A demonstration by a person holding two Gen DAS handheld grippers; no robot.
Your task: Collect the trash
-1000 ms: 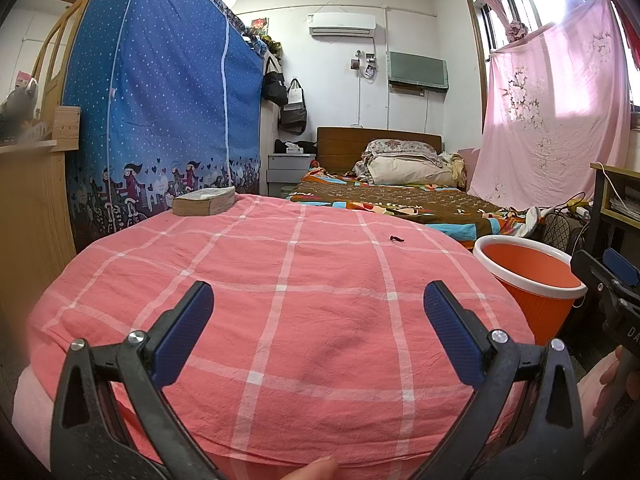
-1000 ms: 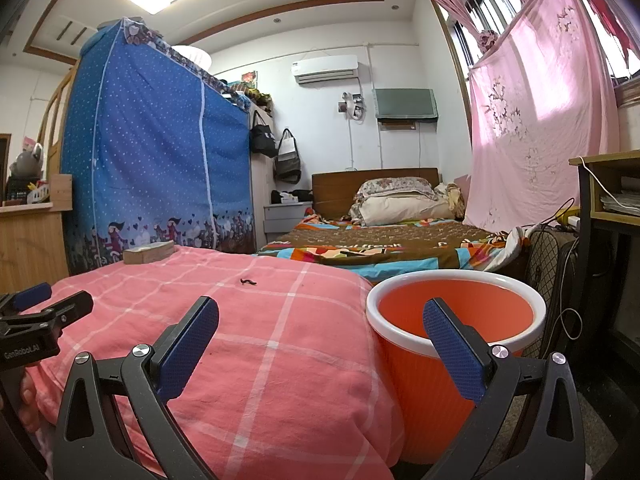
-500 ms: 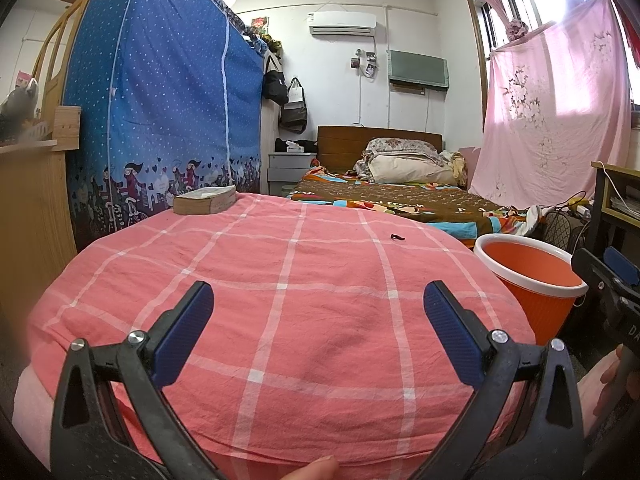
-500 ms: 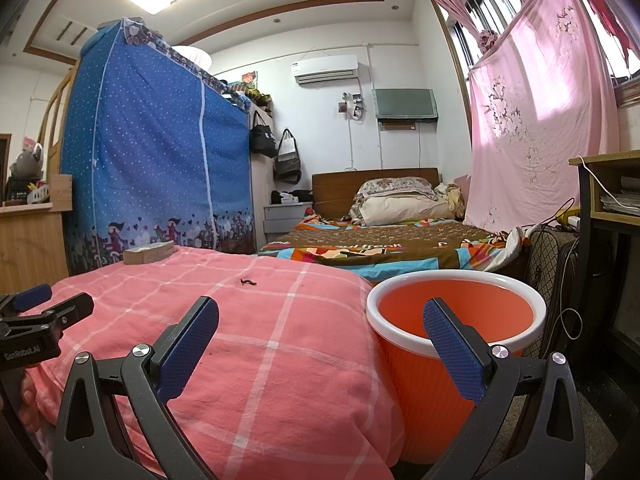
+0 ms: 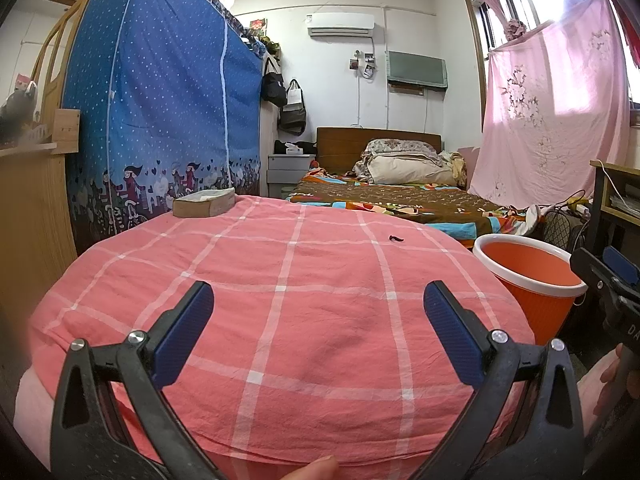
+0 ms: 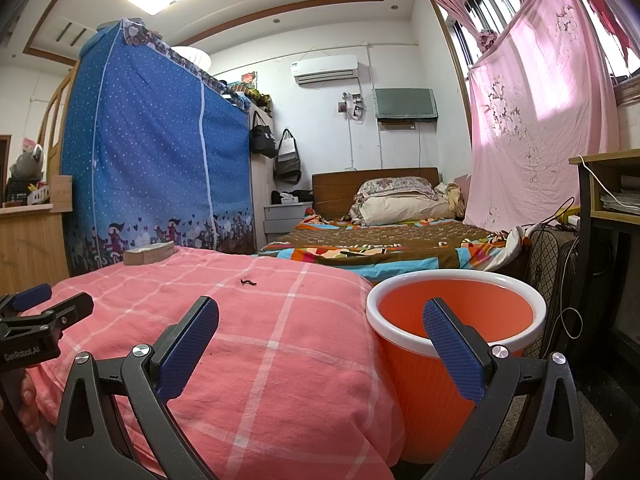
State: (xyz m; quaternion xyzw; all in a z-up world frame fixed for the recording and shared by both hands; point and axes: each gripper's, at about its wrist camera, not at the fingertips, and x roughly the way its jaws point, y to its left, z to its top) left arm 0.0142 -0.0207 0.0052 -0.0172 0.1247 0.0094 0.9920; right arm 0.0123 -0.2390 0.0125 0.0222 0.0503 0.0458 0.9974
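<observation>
**Two open grippers, one dark scrap on the pink bedspread**

Two grippers hang low at the near edge of the pink checked bedspread (image 5: 304, 320), and both stand wide apart with nothing between their blue pads. The left gripper (image 5: 318, 320) looks straight across the spread; the right gripper (image 6: 320, 344) sits off to its side, facing the corner where the spread meets the orange bin (image 6: 456, 344).

The only trash I can pick out is a small dark scrap (image 5: 396, 238) lying on the bedspread, well beyond the left gripper's fingertips and toward the bin side of the spread. From the right wrist view the same scrap (image 6: 249, 281) shows far up the cloth, apart from everything else. What it is made of is too small to tell.

The orange bin, white-rimmed, stands on the floor just beside the bedspread's edge; its inside shows only orange.

At the far corner of the spread, away from the bin, rests a thick book (image 5: 204, 203), lying flat.

Readable writing is scarce: the body of the left gripper, seen at the edge of the right wrist view, carries white lettering "GenRobot.AI" (image 6: 25, 356). On the brown patterned blanket (image 6: 384, 246) beyond the bedspread there are pale letters, too distorted to read.
</observation>
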